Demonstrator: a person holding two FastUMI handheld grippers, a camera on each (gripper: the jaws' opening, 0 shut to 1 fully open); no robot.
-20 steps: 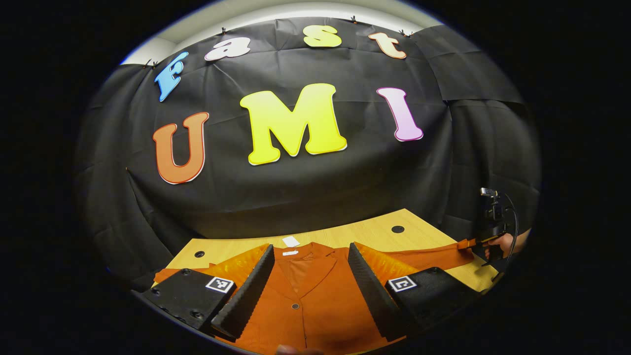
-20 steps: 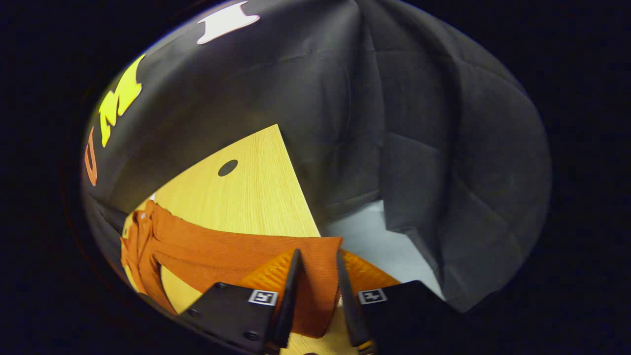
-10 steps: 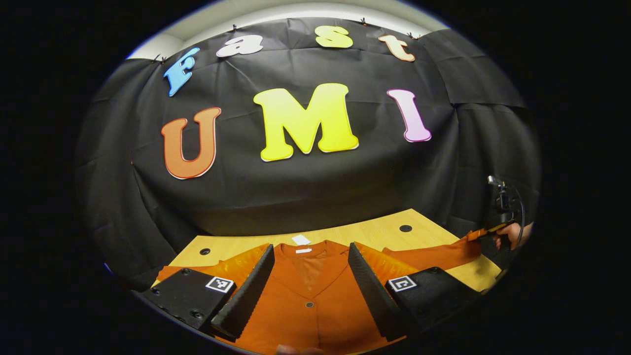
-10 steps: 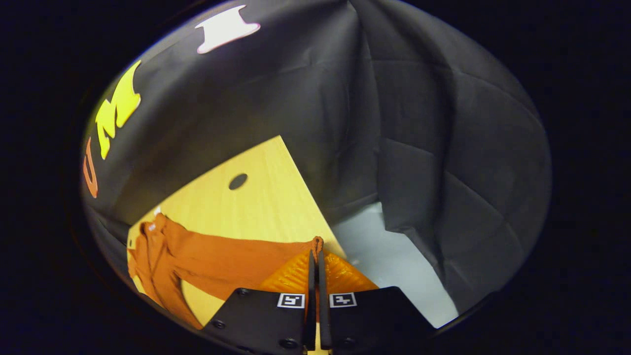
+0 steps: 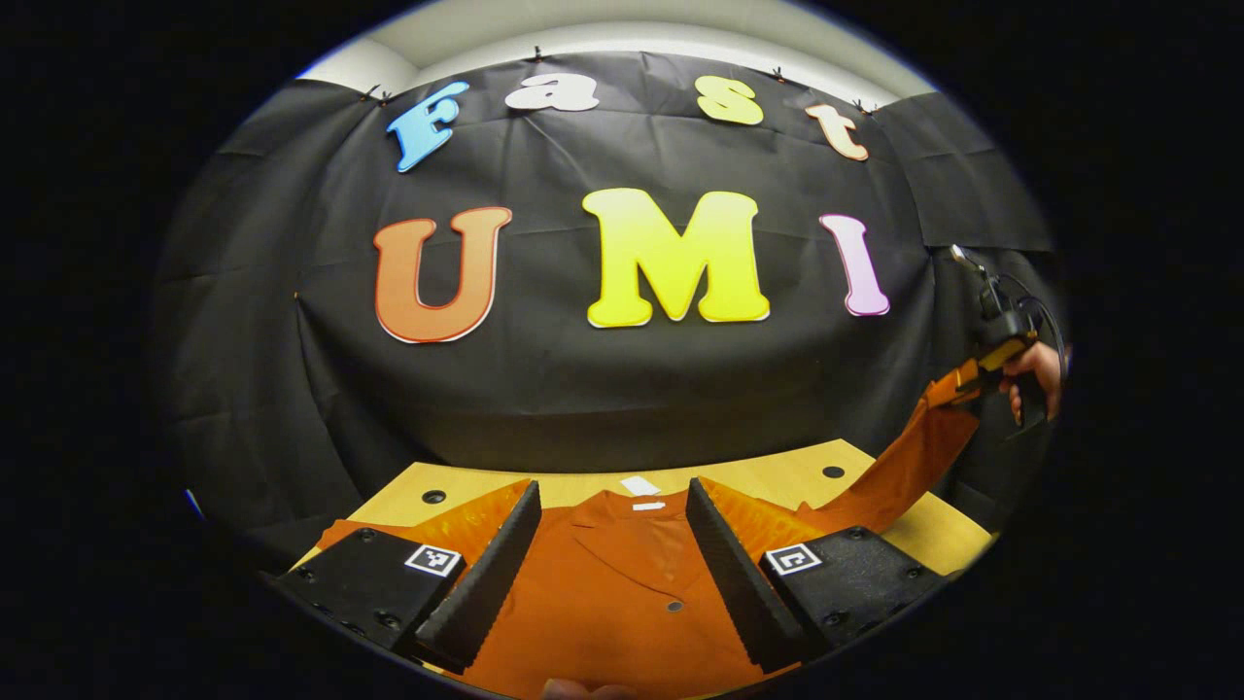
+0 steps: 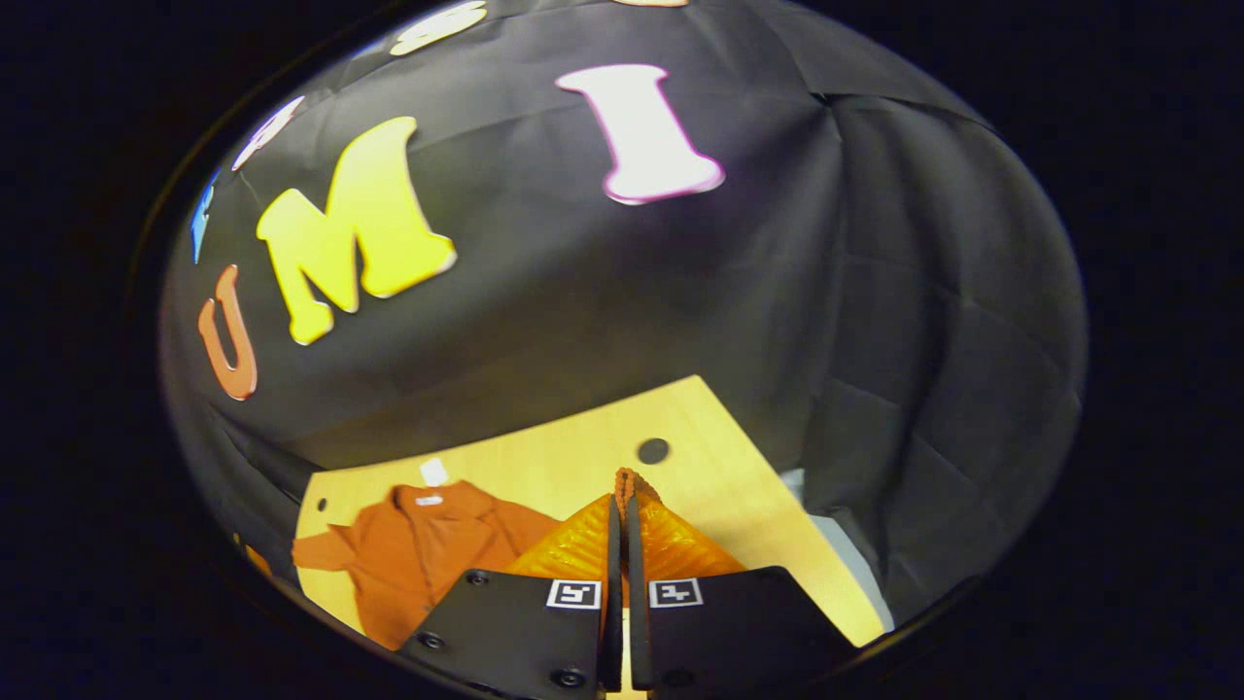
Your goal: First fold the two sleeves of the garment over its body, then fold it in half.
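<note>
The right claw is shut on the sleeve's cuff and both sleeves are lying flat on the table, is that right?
Not quite. The right claw is shut on the cuff, but that sleeve is lifted off the table, as the left gripper view shows; the other sleeve lies flat.

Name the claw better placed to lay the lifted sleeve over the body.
Right. The right claw is shut on the sleeve, raised off the table; the left claw hangs open over the garment.

Raised sleeve [image 5: 899, 467] spans air at 3 o'clock, blocking that side; bare surface [image 5: 748, 467] at 12 o'clock, btwn garment [image 5: 607, 593] & booth wall, passable.
</note>
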